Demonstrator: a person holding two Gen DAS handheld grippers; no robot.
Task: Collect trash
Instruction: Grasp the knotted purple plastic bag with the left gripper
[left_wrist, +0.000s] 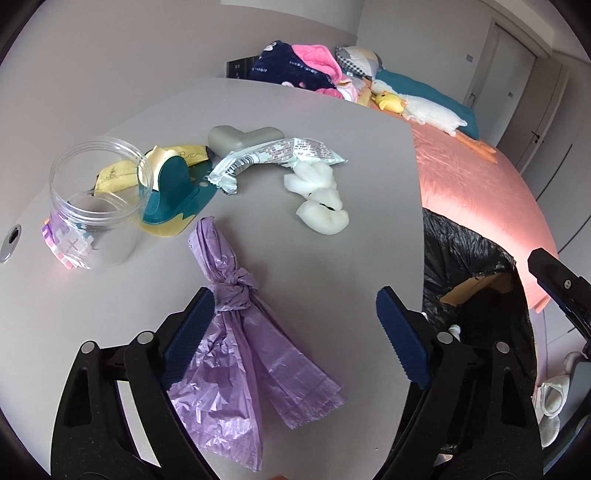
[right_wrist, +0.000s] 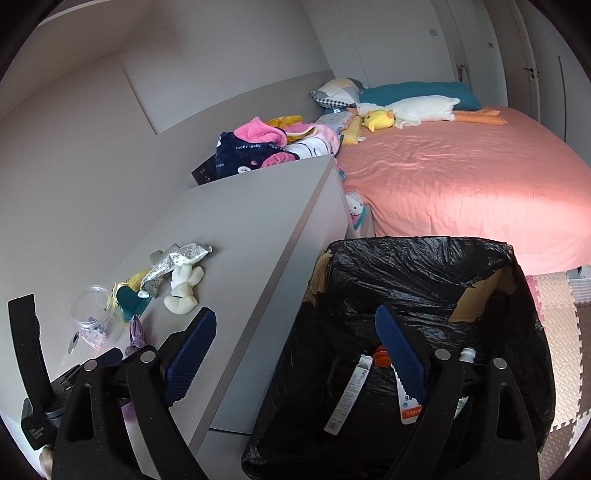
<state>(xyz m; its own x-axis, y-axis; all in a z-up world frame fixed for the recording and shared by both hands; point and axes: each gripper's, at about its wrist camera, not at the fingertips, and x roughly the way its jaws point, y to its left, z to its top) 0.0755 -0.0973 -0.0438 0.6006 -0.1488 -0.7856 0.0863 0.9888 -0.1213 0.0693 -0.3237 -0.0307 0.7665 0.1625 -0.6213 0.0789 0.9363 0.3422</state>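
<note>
Your left gripper (left_wrist: 295, 332) hangs over the desk's near edge, jaws spread wide; the knotted purple plastic bag (left_wrist: 236, 332) lies flat between them, brushing the left pad, not pinched. Your right gripper (right_wrist: 295, 354) is also open and empty, straddling the desk's right edge and the bin lined with a black bag (right_wrist: 424, 273) standing beside that edge. Farther along the grey desk (left_wrist: 332, 118) lie white foam pieces (left_wrist: 321, 199), a crumpled silver wrapper (left_wrist: 273, 157) and, toward the left edge, a clear plastic jar (left_wrist: 98, 201). Beyond the far right corner spreads a pink bed (right_wrist: 461, 177).
</note>
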